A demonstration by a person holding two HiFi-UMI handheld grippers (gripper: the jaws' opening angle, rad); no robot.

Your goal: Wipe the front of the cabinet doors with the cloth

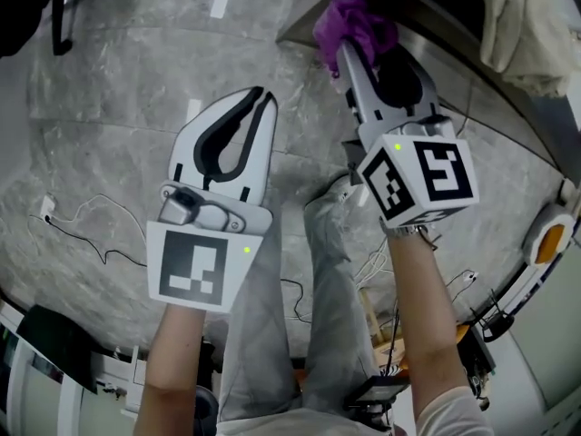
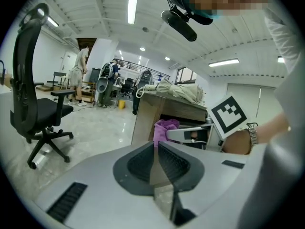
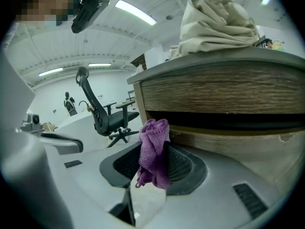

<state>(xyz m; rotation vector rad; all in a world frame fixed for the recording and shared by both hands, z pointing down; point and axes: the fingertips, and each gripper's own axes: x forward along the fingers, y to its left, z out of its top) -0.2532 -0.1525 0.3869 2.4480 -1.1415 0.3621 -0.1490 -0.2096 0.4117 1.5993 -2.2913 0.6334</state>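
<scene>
One crumpled purple cloth (image 3: 153, 151)

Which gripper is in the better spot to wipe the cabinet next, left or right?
Probably the right. The right gripper is shut on the cloth and sits close to the cabinet. The left gripper is shut, holds nothing, and hangs over the floor.

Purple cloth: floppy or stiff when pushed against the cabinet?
Probably floppy: the purple cloth droops in folds from the right gripper. Likely light, since a small pinch holds it. Its textured weave should resist slipping.
</scene>
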